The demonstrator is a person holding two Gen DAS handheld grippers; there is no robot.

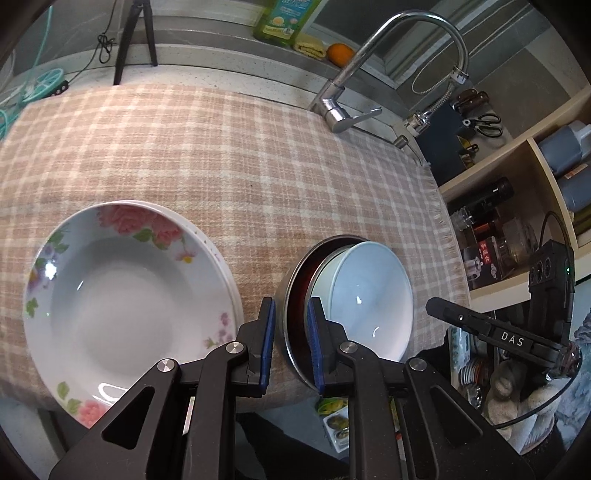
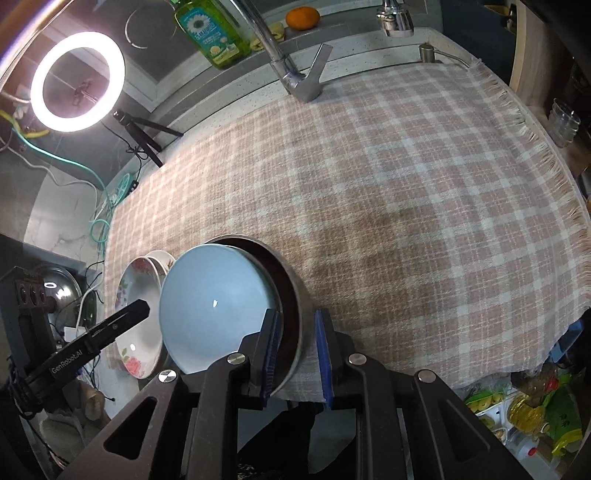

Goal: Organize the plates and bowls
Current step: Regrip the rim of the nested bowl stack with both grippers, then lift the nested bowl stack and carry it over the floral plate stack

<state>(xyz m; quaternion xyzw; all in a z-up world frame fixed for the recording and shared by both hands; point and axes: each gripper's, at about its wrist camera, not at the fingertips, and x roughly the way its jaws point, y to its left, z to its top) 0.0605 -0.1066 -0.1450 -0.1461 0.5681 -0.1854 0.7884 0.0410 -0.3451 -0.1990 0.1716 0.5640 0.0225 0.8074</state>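
A floral white plate (image 1: 122,295) tops a small stack of plates at the front left of the checked cloth (image 1: 240,158). To its right a pale blue bowl (image 1: 369,299) sits nested in a steel bowl with a dark red inside (image 1: 295,314). My left gripper (image 1: 290,321) is open, its jaws straddling the steel bowl's left rim. In the right wrist view my right gripper (image 2: 297,332) is open, its jaws straddling the right rim of the steel bowl (image 2: 295,325). The blue bowl (image 2: 214,306) and the plates (image 2: 140,321) lie to its left.
A chrome tap (image 1: 354,92) stands at the back of the counter. A green soap bottle (image 2: 210,33) and an orange (image 2: 303,16) sit on the ledge. A ring light on a tripod (image 2: 77,81) stands at the back left. Shelves with bottles (image 1: 517,206) are on the right.
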